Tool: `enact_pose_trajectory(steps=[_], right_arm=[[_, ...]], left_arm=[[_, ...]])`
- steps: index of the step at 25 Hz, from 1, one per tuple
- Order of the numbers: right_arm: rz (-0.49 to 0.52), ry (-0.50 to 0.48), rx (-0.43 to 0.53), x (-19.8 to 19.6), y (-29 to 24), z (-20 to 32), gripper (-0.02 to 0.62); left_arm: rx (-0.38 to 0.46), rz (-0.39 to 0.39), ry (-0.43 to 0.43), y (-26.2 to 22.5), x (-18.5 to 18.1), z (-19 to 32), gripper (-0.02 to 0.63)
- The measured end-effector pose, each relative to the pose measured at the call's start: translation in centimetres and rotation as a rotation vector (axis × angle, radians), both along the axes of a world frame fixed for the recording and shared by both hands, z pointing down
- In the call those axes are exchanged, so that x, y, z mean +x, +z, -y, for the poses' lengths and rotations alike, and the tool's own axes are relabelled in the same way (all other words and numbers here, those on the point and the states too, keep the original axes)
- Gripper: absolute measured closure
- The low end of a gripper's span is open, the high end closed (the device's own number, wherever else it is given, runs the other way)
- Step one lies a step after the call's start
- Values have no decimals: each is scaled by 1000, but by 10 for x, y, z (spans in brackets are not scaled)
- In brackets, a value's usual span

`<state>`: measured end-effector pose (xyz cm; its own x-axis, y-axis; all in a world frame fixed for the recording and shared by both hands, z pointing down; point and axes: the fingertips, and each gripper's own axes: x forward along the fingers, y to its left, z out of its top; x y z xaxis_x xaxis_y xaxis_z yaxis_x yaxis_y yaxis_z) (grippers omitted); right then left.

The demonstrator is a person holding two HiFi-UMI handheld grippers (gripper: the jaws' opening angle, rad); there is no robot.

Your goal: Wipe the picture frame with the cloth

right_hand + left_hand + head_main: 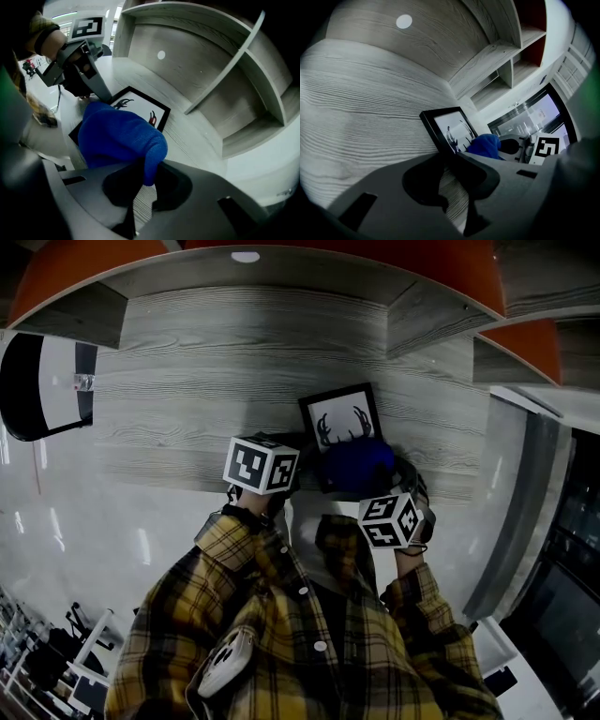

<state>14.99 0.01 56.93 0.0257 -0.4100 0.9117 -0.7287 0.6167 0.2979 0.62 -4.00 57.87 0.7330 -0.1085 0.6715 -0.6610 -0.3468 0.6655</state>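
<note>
Cloth (119, 138), clamped in right tongs (143, 180), touches picture frame (161, 115).

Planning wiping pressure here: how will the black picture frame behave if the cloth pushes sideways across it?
The picture frame looks thin and stiff, lying flat, so tipping seems unlikely. On the smooth desk it would probably slide, but the left claw seems to pinch its edge, likely steadying it.

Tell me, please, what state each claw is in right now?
Left claw: closed on a corner of the black rectangular picture frame.
Right claw: closed on the blue knitted cloth.
</note>
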Motion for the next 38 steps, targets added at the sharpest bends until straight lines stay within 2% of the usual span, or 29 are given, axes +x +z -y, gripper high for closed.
enact_pose_trajectory(steps=[3,11,14,16,18,22,26,28,30,34,36,38], right_arm=[[13,78,-14,22,4,0,554],[-84,149,-41,74,9,-4,555],[-60,203,-11,84,-8,-3,555],[8,242,27,80,-29,0,555],[108,281,82,72,-54,8,555],[307,342,192,60,-107,25,555],[468,360,257,46,-152,38,555],[550,369,280,39,-170,44,555],[637,381,303,31,-186,51,554],[740,359,361,16,-215,65,554],[768,333,386,7,-228,72,555],[794,299,406,-4,-240,81,554]], left_arm=[[3,0,-1,0,-1,0,523],[2,2,-2,2,0,1,523],[-2,-2,-4,2,1,1,522],[-11,-4,-8,1,0,0,522],[-18,-17,-21,-3,-3,2,494],[-16,-83,-69,-23,-12,10,466],[32,-245,-137,-67,-19,27,473],[59,-350,-181,-95,-19,39,544],[97,-437,-219,-122,-21,50,597],[254,-580,-203,-180,-19,62,601],[322,-610,-178,-204,-19,64,601],[376,-595,-164,-221,-23,67,603]])
